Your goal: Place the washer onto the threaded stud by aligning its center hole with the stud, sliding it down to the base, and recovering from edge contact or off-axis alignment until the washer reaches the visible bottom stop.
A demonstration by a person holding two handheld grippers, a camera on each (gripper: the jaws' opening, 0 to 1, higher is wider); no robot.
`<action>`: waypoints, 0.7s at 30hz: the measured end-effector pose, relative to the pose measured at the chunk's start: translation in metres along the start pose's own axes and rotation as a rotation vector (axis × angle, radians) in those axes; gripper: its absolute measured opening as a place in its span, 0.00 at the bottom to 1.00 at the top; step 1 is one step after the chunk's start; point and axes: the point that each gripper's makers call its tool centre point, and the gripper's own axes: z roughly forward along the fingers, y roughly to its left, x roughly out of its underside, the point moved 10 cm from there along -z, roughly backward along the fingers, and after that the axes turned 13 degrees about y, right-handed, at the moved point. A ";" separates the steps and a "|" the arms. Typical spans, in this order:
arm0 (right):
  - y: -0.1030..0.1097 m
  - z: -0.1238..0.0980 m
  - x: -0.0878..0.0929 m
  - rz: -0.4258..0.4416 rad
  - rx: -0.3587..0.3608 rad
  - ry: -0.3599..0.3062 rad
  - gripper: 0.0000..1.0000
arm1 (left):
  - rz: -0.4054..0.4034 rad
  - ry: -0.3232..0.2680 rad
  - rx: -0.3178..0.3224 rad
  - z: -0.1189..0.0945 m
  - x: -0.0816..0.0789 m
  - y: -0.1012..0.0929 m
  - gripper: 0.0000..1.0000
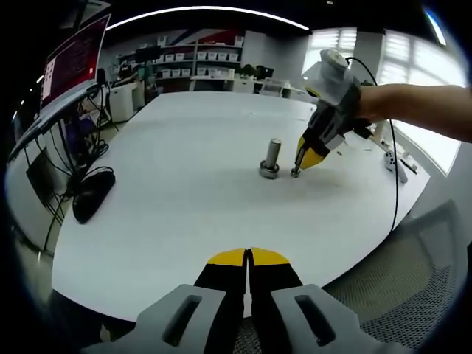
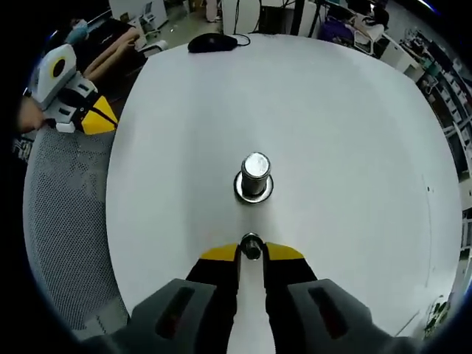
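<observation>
Washer sits pinched between the yellow tips of the right gripper, held low over the table just beside the stud, toward the table edge nearest the person. In the left gripper view the same gripper holds its tips close to the tabletop, near the stud but apart from it.

Handling, as a judgement: the washer appears to be a small metal ring, so it is likely light, rigid and smooth. A smooth rim can slip or tilt in the pads. Grip it across the rim, leaving the centre hole free to pass over the stud. The stud is a rigid upright post on a wider base collar; an off-axis washer is likely to catch on its top edge.

Left gripper hangs over the near table edge, tips narrow and almost touching, holding nothing.

Hard to make out: the washer hole is too small to resolve, its tilt cannot be judged, and the threads on the stud are not legible. A dark mouse lies at the far edge.
</observation>
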 end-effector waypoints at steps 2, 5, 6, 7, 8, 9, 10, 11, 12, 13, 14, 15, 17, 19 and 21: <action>0.000 0.003 0.000 -0.004 0.004 0.006 0.14 | 0.000 -0.001 0.000 0.000 0.000 0.000 0.00; 0.001 0.006 -0.001 -0.005 0.003 0.013 0.14 | -0.001 -0.003 0.000 0.000 0.000 0.000 0.00; 0.001 0.007 -0.001 -0.008 0.006 0.015 0.14 | -0.001 -0.003 0.000 0.000 0.000 0.000 0.00; 0.001 0.007 -0.001 -0.015 0.009 0.014 0.14 | -0.001 -0.003 0.000 0.000 0.000 0.000 0.00; 0.001 0.007 0.000 -0.018 0.009 0.016 0.15 | -0.001 -0.004 -0.001 0.000 0.000 0.000 0.00; 0.002 0.008 0.000 -0.026 0.006 0.019 0.15 | -0.002 -0.004 0.000 0.000 0.000 0.000 0.00; 0.002 0.008 0.000 -0.026 0.007 0.021 0.16 | -0.002 -0.004 -0.001 0.000 0.000 0.000 0.00; 0.002 0.009 0.001 -0.027 0.013 0.025 0.17 | -0.002 -0.004 0.000 0.000 0.000 0.000 0.00; 0.002 0.009 0.001 -0.025 0.015 0.025 0.18 | -0.002 -0.004 -0.001 0.000 0.000 0.000 0.00; 0.001 0.009 0.002 -0.013 0.017 0.023 0.20 | -0.002 -0.003 -0.001 0.000 0.000 0.000 0.00; 0.000 0.010 0.003 0.004 0.029 0.017 0.23 | -0.002 -0.003 0.000 0.000 0.000 0.000 0.00; 0.000 0.009 0.004 0.010 0.031 0.010 0.24 | -0.003 -0.005 0.001 0.000 0.000 0.000 0.00; -0.001 0.008 0.006 0.041 0.039 -0.007 0.27 | -0.002 -0.004 -0.001 0.000 0.000 0.000 0.00; -0.003 0.008 0.010 0.060 0.054 -0.014 0.29 | -0.001 -0.004 0.000 0.000 0.000 0.000 0.00; -0.004 0.007 0.015 0.075 0.054 -0.026 0.29 | -0.001 -0.004 0.000 0.000 0.000 0.000 0.00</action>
